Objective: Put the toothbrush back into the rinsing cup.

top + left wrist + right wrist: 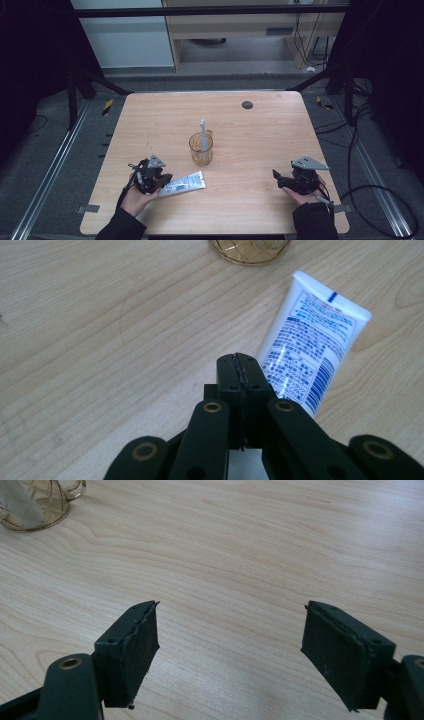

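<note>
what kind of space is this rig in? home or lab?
Most likely a lab recording cell, not a home: the wooden table sits on aluminium floor rails between dark curtains, with loose cables trailing across grey carpet. The amber cup and toothpaste tube look like props.

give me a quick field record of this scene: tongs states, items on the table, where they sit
left tongs: shut, empty, beside the tube's near end
right tongs: open, empty, over bare wood
toothpaste tube: flat on the table, right next to the left tongs
amber glass cup: upright, mid-table, beyond the tube
toothbrush: standing in the cup
table: light wood
</note>
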